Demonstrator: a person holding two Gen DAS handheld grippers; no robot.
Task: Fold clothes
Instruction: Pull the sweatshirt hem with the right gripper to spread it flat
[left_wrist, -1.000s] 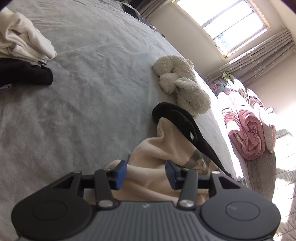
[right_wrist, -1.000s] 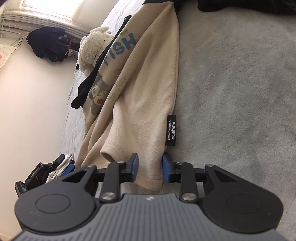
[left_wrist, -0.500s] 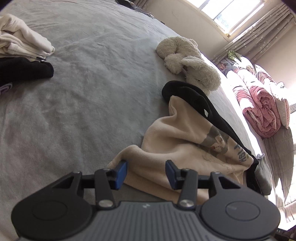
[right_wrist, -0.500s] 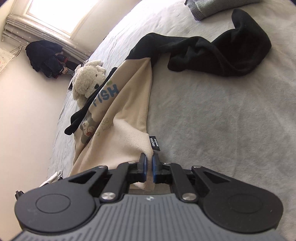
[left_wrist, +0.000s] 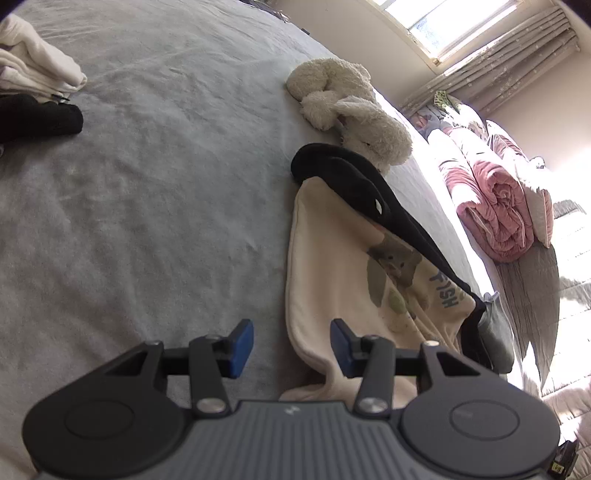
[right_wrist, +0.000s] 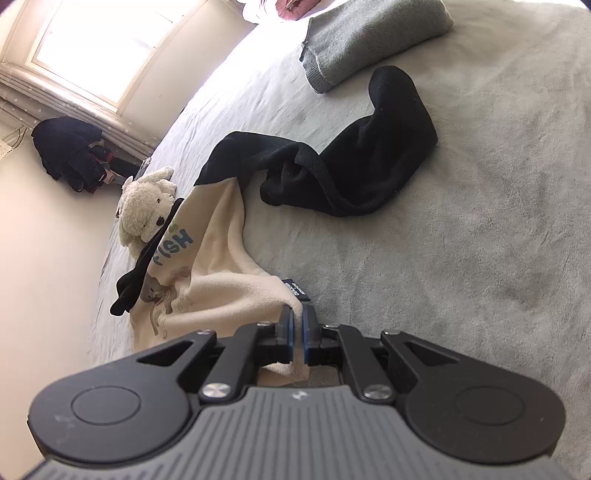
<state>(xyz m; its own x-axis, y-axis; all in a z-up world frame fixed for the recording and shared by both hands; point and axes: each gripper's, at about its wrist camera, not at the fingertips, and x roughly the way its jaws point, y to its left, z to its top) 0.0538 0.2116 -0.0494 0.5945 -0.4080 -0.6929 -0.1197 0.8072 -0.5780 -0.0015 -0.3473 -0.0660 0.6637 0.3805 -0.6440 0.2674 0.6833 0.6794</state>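
Pinching cream sweatshirt (right_wrist: 221, 291) hem, right gripper (right_wrist: 295, 325) angled downward over bed (right_wrist: 461, 240).

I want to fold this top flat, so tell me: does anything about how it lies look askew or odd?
Yes. The cream top lies bunched and skewed, not spread flat. One black sleeve trails off twisted across the bed, and the other is flopped over the print beside the plush toy. The right gripper pinches its hem corner.

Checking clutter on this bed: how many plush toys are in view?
1: a white plush dog near the bed's far edge, touching the cream sweatshirt's black sleeve. Others may be hidden.
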